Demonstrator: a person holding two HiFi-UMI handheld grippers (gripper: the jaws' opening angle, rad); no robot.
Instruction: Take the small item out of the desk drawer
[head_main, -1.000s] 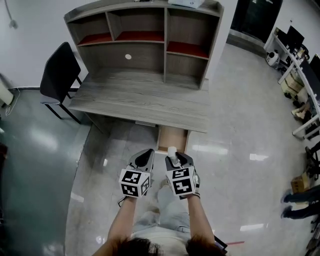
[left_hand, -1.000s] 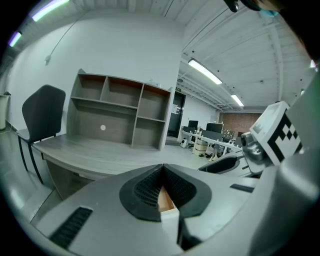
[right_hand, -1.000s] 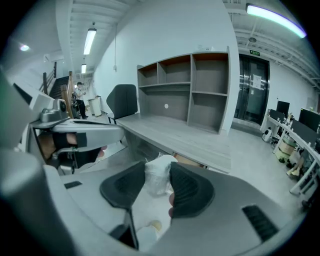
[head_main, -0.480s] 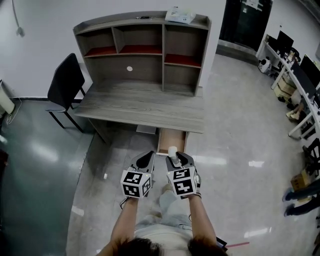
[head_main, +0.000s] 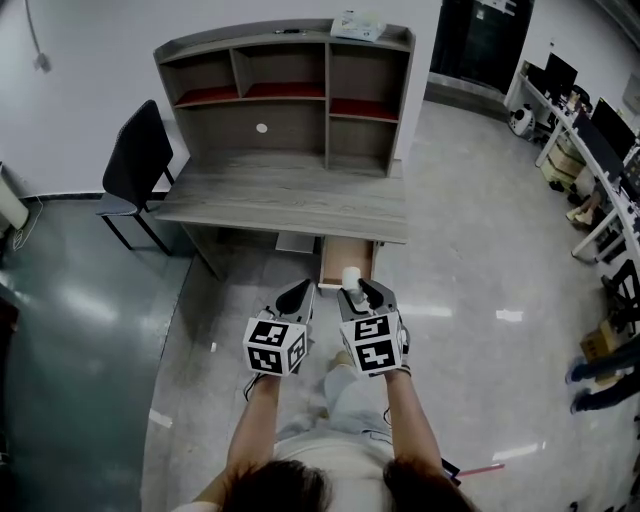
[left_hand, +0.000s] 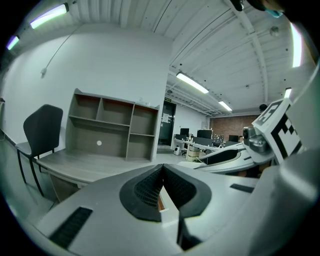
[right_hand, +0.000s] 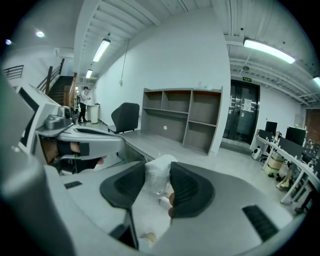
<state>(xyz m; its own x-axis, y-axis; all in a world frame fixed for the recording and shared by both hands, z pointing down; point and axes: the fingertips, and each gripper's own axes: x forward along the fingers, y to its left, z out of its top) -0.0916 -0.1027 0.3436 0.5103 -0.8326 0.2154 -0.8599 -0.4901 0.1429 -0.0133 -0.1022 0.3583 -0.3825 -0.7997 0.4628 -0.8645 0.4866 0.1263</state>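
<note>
Right gripper (head_main: 356, 290) pinches the small white plastic-wrapped item (right_hand: 158, 176) between its pads, holding it in the air near the front of the open desk drawer (head_main: 335, 263). Left gripper (left_hand: 162, 169), just beside it, has its jaws pressed together on nothing. The wrapping looks slick and soft (it bulges above the pads), so a slackened squeeze or a jolt could let the item slip to the floor or back into the drawer. Beyond stands the grey desk (head_main: 290, 195).

Grey wood desk (head_main: 290, 205) on glossy tiled floor (head_main: 480, 260), drawer (head_main: 335, 258) pulled out. Shelf hutch (head_main: 262, 128) stands on desktop; flat white packet (head_main: 358, 25), perhaps a box, on top. Black chair (head_main: 135, 160) beside.
</note>
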